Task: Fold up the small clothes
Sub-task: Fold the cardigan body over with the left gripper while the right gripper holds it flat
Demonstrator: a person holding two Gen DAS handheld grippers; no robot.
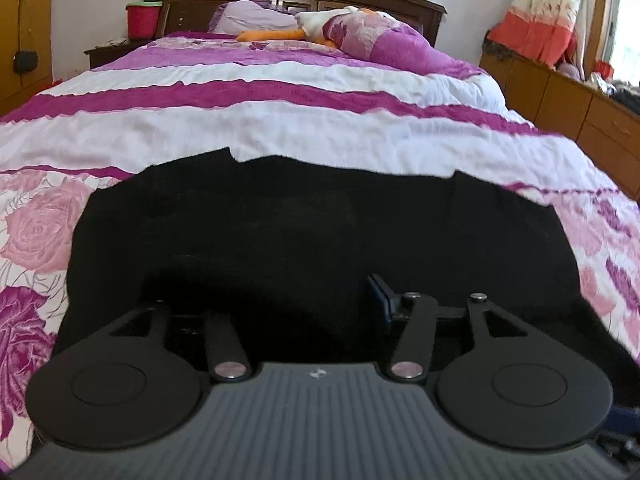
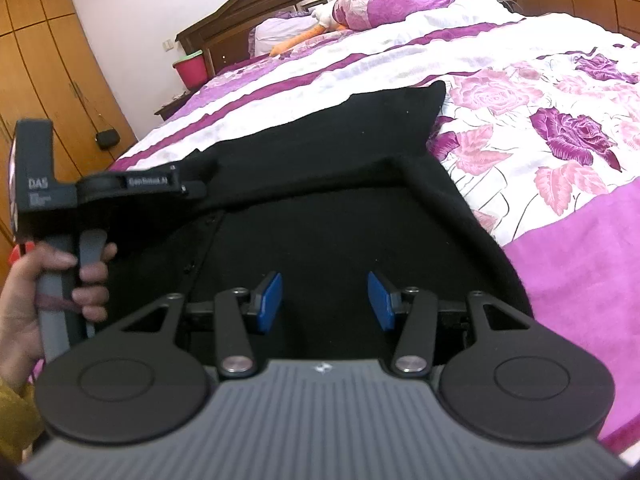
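A black garment (image 1: 304,232) lies spread on the bed and also shows in the right wrist view (image 2: 328,200). My left gripper (image 1: 320,300) is low over its near edge; its right blue pad (image 1: 382,294) shows, while the left pad is hidden under black cloth draped over that side. The jaws stand wide apart. In the right wrist view the left gripper's body (image 2: 120,188) reaches in from the left, held by a hand, with its fingers in the cloth. My right gripper (image 2: 325,300) is open above the garment, both blue pads (image 2: 269,300) clear of the cloth.
The bed has a quilt (image 1: 280,120) striped purple and white with roses. Pillows and a stuffed duck (image 1: 320,28) lie at the headboard. A red bucket (image 1: 142,20) stands on the nightstand. Wooden cabinets (image 1: 580,108) line the right side and wardrobes (image 2: 44,60) the left.
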